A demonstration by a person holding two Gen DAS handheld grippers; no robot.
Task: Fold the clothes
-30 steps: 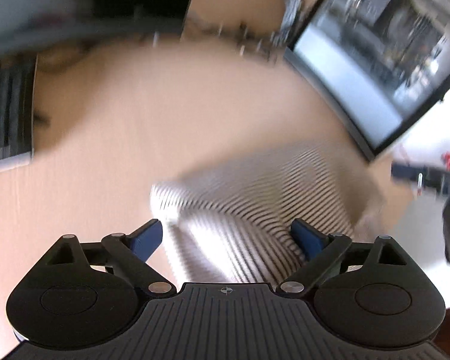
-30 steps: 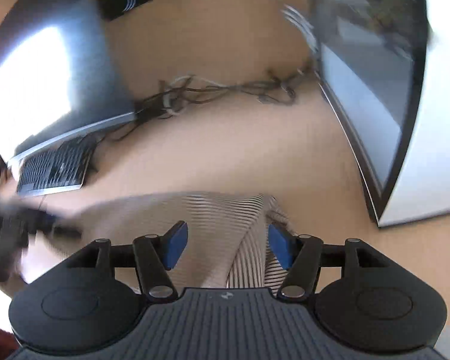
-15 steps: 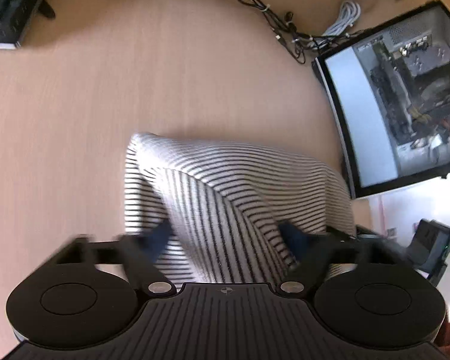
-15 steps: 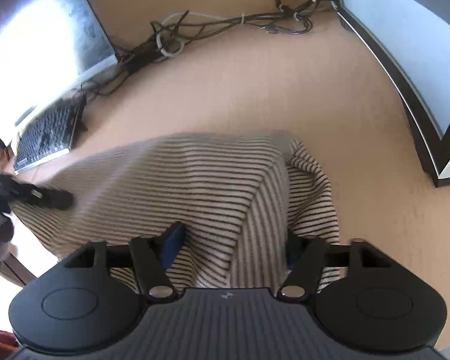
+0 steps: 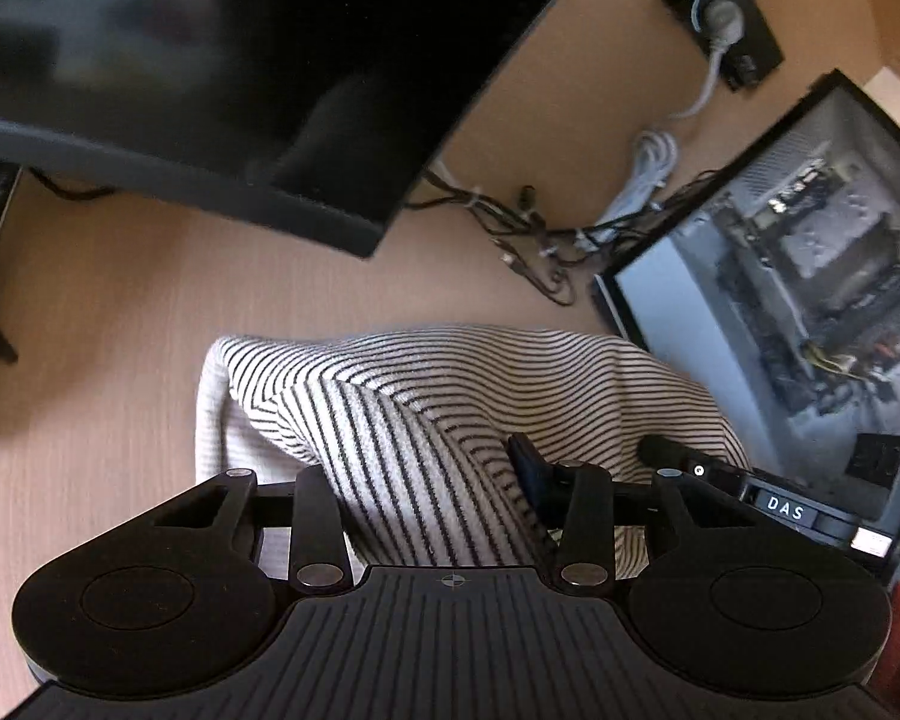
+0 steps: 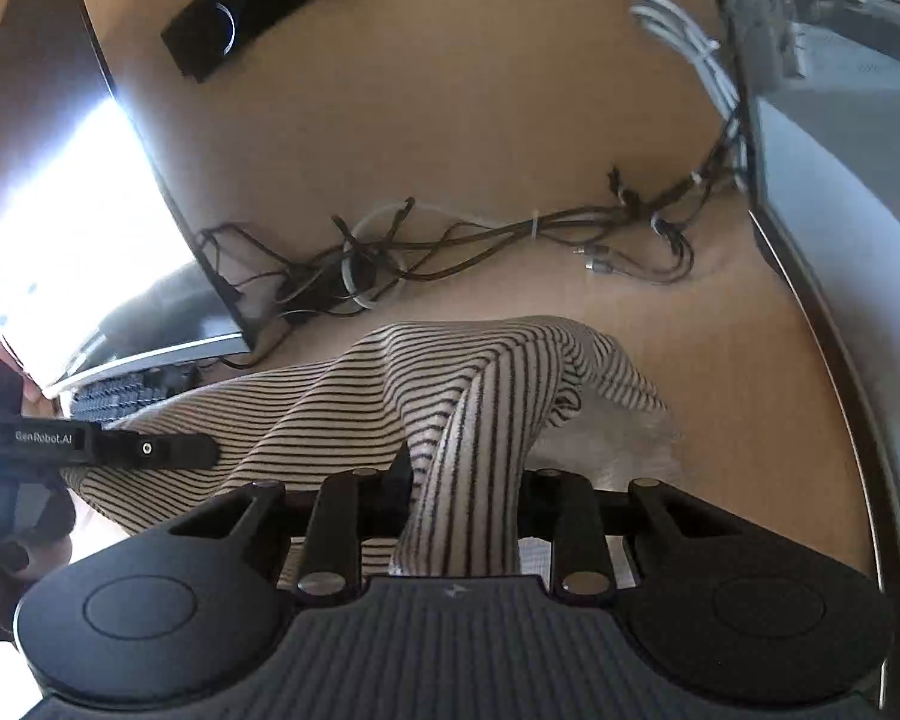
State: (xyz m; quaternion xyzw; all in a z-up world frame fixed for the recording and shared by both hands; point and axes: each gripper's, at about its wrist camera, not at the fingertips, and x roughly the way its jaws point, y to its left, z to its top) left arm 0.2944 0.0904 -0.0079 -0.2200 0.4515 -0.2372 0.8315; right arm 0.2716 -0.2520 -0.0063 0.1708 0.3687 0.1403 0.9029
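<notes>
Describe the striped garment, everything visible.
The striped garment is a soft knit, white to cream with thin dark stripes, lying bunched on the wooden desk between two monitors. It rises in a ridge into each gripper. The left gripper and right gripper have just been closing, each with a fold of fabric between its jaws and pinching it. Its full shape is hidden.

- A dark monitor (image 5: 222, 60) stands at the back of the wooden tabletop (image 5: 90, 324).
- Tangled cables (image 6: 450, 240) lie behind.
- A keyboard (image 6: 120, 393) sits left.
- A glass-sided computer case (image 5: 810, 276) stands right.
- A black speaker bar (image 6: 258, 6) stands far back.
</notes>
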